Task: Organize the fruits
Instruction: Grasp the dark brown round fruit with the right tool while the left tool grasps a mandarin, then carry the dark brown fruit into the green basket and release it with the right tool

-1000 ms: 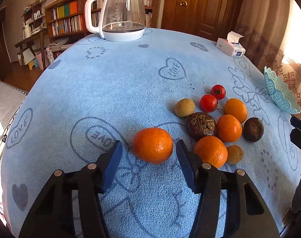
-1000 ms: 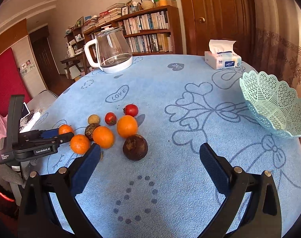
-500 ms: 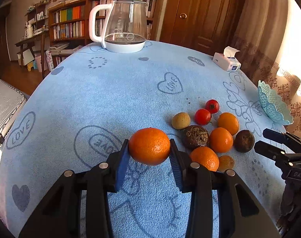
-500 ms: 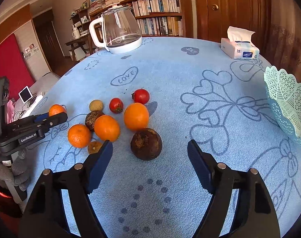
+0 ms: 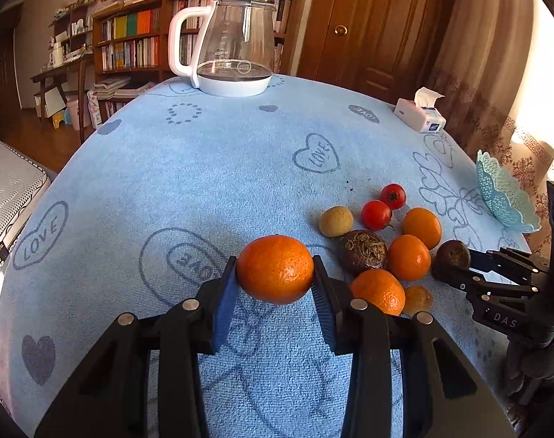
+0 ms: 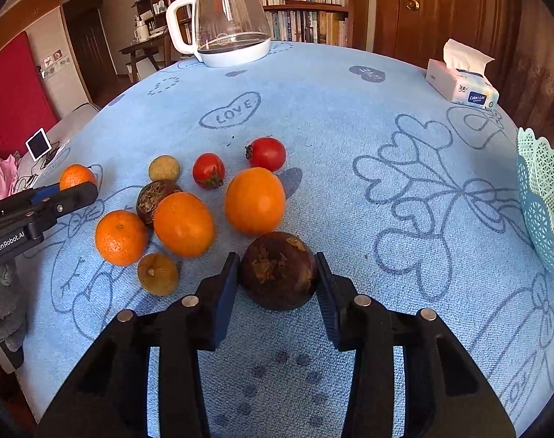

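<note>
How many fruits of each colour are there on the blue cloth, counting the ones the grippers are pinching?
Orange: 4 (one in the left gripper)
Red: 2
Dark brown: 2 (one in the right gripper)
Tan: 2
Total: 10

Orange mandarin (image 5: 275,269) clamped between left fingers (image 5: 224,301), off the bench. Dark brown round fruit (image 6: 278,271) pinched between right fingers (image 6: 224,301), on the blue cloth. Other oranges (image 6: 255,200), two tomatoes (image 6: 208,170) and small brown fruits (image 6: 158,274) clustered beside it. Lattice basket (image 6: 543,197) at far right.
</note>
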{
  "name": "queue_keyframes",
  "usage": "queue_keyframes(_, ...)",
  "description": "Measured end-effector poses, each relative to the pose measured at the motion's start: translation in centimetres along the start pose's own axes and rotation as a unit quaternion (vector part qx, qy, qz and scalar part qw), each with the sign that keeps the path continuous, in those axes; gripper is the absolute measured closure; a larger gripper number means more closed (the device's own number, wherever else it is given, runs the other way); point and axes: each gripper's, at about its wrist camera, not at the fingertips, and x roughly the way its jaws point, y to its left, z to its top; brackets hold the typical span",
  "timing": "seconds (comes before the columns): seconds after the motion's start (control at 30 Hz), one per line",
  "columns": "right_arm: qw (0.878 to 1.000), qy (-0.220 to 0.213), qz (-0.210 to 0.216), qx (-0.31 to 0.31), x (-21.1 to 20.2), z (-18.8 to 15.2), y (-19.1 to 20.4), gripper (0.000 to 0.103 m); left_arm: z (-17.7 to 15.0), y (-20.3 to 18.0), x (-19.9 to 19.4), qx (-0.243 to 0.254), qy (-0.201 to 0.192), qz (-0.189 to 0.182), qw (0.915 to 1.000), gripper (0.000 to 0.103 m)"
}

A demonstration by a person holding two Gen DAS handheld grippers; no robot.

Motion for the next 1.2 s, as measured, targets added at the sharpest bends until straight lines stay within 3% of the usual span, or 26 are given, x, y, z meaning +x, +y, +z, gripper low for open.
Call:
queue_keyframes(0.37, 0.997, -0.056, -0.006, 0.051, -4.2, 0.4, -3.0, 0.061, 0.3, -0.6, -1.4, 0.001, -0.017, -0.002, 0.9998, 0.064)
queue_keyframes(0.77, 0.973, -0.131, -0.096, 0.161, -10.4, 0.6, -13.9, 0.061, 0.8, -2.4, -1.9, 0.011, -0.023, -0.007, 0.9997, 0.064)
queue_keyframes(0.93, 0.96, -0.138, -0.137, 0.2, -10.9, 0.4, -18.6, 0.061, 1.1, -3.4, -1.8, 0.017, -0.022, -0.007, 0.9996, 0.063)
queue_keyframes(1.2, 0.949, -0.114, -0.166, 0.244, -9.0, -0.5, -23.8, 0.061, 1.6, -4.8, -1.4, 0.028, -0.016, -0.005, 0.9995, 0.063)
